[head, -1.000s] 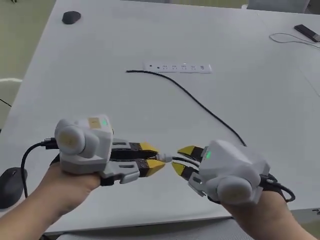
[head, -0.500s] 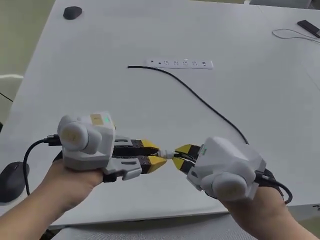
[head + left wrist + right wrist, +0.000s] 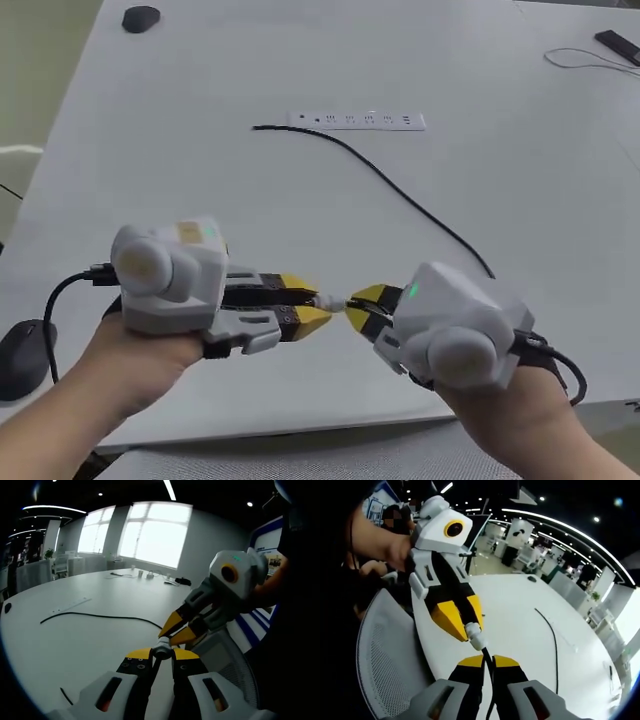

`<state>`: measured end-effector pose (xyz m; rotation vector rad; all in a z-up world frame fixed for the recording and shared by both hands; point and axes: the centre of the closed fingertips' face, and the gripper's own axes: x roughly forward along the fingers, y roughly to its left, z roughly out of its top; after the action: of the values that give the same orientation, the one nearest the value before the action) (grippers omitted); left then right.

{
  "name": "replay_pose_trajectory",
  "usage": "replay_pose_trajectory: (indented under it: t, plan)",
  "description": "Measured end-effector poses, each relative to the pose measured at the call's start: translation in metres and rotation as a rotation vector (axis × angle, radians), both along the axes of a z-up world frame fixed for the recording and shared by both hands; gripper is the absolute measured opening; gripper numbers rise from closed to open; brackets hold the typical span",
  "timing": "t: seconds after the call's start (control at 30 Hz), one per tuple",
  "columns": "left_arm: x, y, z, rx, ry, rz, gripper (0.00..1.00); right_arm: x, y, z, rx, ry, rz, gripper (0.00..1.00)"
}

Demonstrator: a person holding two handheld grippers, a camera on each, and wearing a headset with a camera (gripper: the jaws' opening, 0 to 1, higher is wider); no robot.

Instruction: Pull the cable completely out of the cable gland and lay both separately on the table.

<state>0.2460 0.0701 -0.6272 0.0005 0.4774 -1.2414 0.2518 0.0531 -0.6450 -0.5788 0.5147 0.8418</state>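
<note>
Gap between tips much as a second ago: left gripper [image 3: 320, 307] clamped on cable gland [image 3: 331, 302], right gripper [image 3: 355, 308] pinching cable [image 3: 400, 194] just beside it, above near table [image 3: 300, 220] edge. Separation not yet achieved.

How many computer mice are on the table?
2: a far mouse by the far left corner, and a near mouse at the near left edge. Others may lie outside the frame.
</note>
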Motion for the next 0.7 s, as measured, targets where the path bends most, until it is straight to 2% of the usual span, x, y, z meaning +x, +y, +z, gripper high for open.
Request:
replay_pose_trajectory:
  t: [0.17, 0.23, 0.47, 0.7]
  plan:
    - [0.002, 0.001, 0.001, -0.001, -0.003, 0.004, 0.15, 0.004, -0.005, -0.003, 0.013, 0.018, -0.026, 0.0]
    - [0.002, 0.0, 0.001, -0.002, -0.002, 0.005, 0.15, 0.004, -0.006, -0.004, 0.034, 0.032, -0.04, 0.0]
    - [0.003, -0.001, 0.001, 0.001, -0.005, 0.009, 0.15, 0.007, -0.01, -0.01, 0.043, 0.058, -0.076, 0.0]
    - [0.006, 0.001, 0.005, -0.01, -0.006, 0.016, 0.15, 0.013, -0.028, -0.021, 0.056, 0.108, -0.159, 0.0]
